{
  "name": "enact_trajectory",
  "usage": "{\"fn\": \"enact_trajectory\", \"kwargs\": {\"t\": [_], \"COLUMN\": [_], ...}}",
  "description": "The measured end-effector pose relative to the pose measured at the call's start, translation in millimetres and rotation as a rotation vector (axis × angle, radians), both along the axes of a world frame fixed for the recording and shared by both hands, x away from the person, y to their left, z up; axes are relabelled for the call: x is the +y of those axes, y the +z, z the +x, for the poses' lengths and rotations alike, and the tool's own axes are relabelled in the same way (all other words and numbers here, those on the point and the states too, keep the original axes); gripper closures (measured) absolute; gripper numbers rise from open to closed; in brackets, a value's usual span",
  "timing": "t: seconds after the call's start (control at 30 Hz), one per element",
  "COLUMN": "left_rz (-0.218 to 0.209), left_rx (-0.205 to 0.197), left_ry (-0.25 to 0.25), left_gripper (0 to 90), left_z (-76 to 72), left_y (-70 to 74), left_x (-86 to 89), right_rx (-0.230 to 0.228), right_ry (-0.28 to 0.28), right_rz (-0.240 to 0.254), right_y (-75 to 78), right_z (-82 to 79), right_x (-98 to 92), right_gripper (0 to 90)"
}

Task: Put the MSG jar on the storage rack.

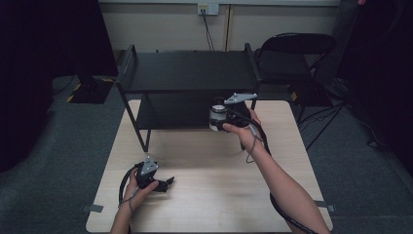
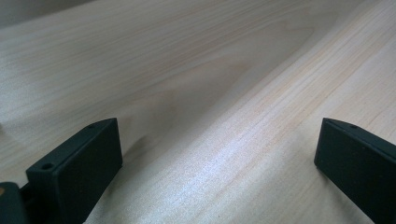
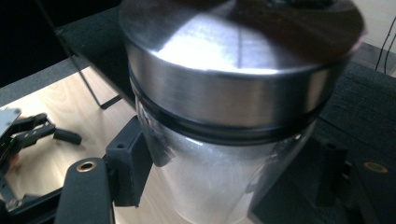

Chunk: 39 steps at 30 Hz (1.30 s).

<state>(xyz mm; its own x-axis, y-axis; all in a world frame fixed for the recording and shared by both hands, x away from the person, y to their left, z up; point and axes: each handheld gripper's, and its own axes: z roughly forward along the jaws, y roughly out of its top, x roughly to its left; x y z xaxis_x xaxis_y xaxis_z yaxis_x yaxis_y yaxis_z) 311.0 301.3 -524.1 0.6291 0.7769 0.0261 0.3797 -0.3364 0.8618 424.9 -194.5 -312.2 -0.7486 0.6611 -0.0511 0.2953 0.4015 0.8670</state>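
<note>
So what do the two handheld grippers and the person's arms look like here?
Both the left gripper and right gripper are black with flat rectangular jaws, each topped by a grey three-cornered plate and trailing a black cable. Brass-coloured screw holes show near the right jaws. Forearms are bare, no sleeves.

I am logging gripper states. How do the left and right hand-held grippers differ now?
The left hand-held gripper is open and holds nothing; the right hand-held gripper is shut on a clear jar with a brushed metal lid. The left sits low near the pale wooden table's front; the right is at the black metal shelf rack. Both have black jaws.
</note>
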Motion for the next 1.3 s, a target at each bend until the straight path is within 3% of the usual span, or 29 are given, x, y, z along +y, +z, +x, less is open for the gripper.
{"fn": "enact_trajectory", "kwargs": {"t": [0.1,0.33,0.6,1.03,1.3], "left_rz": [-0.003,0.000,-0.007,-0.008,-0.007], "left_rx": [0.001,0.000,0.004,0.003,0.002], "left_ry": [0.000,0.000,-0.006,-0.009,-0.009], "left_gripper": [0.0,0.0,0.0,0.0,0.0], "left_z": [0.2,0.0,1.0,1.0,1.1], "left_y": [-0.1,0.0,0.0,-0.1,-0.1], "left_x": [0.5,0.1,2.6,3.3,3.4], "right_rx": [0.009,-0.037,-0.056,-0.038,-0.048], "right_ry": [-0.023,-0.077,-0.108,-0.172,-0.191], "right_rz": [0.008,0.003,0.019,0.083,0.094], "right_y": [-1.1,-7.8,-14.5,-24.2,-25.7], "right_z": [3.2,-4.3,-8.3,-9.1,-6.6], "right_x": [5.8,15.0,21.1,31.1,35.8], "right_gripper": [30.9,30.9,30.9,30.9,30.9]}}
